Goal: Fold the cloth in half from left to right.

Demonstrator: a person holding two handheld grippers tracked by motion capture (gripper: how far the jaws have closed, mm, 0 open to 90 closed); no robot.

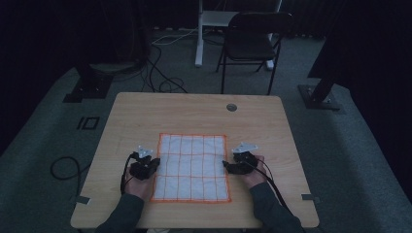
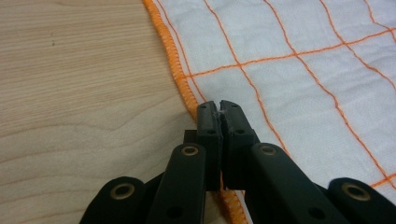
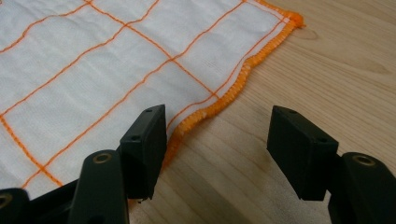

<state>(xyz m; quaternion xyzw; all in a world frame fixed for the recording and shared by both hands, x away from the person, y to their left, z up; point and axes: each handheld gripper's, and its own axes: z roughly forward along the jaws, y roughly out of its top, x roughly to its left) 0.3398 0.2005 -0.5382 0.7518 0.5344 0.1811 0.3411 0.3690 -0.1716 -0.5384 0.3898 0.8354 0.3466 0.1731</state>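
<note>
A white cloth [image 1: 192, 167] with an orange grid and hem lies flat on the wooden counter [image 1: 145, 111]. The left gripper [image 2: 218, 106] is pinched together on the cloth's left hem, while the right gripper [image 3: 217, 135] has its jaws apart, straddling the right hem without pressing it

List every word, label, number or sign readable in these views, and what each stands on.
None: no readable text in any view.
The white cloth with orange grid lines bears stitching, no lettering.
The wooden table and the black tongs carry no label.
The floor marking left of the table is a rectangular outline, not a word.
</note>
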